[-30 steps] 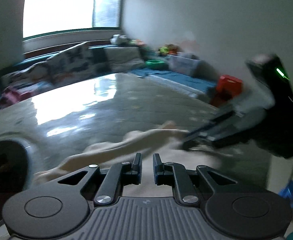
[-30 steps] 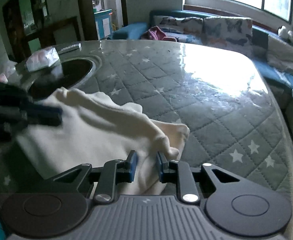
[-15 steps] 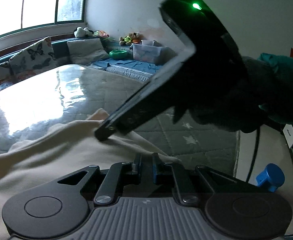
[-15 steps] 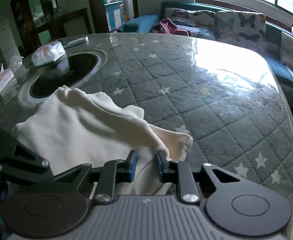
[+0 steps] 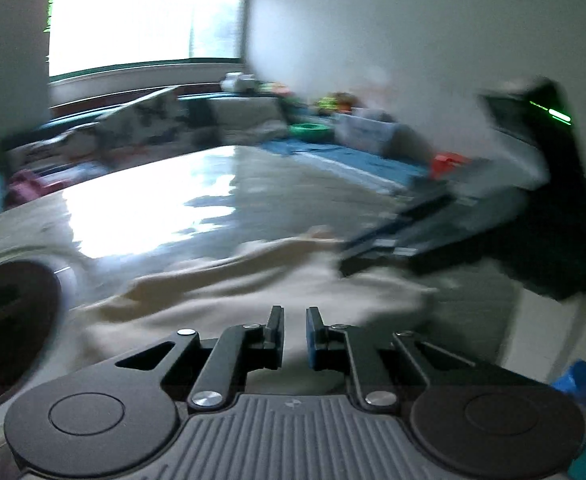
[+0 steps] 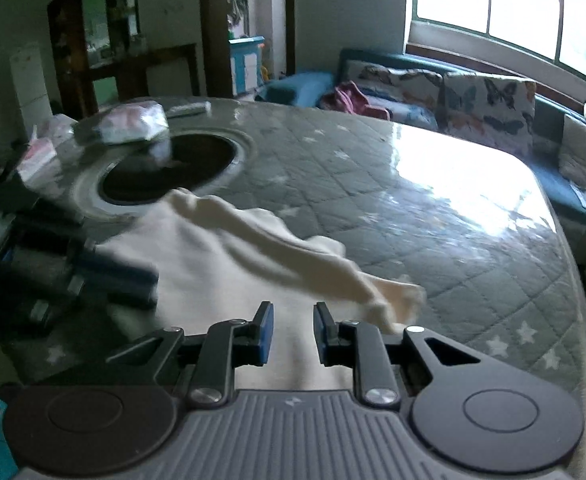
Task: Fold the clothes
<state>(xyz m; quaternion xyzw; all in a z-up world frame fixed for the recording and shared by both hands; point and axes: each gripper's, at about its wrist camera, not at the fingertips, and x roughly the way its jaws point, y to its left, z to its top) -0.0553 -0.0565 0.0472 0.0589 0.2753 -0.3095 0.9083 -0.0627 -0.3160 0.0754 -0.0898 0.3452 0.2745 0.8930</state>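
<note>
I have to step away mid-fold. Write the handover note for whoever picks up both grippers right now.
Left gripper: jaws nearly closed over the near edge of the cream garment; whether they pinch the cloth cannot be told.
Right gripper: jaws a little apart over the same garment; a grip cannot be told either.
Garment: on the quilted star table cover, bunched, with a ridge running towards the sleeve end, beside the round dark inset.
Done: no neat fold visible.
Left: flatten, fold, square up.
</note>
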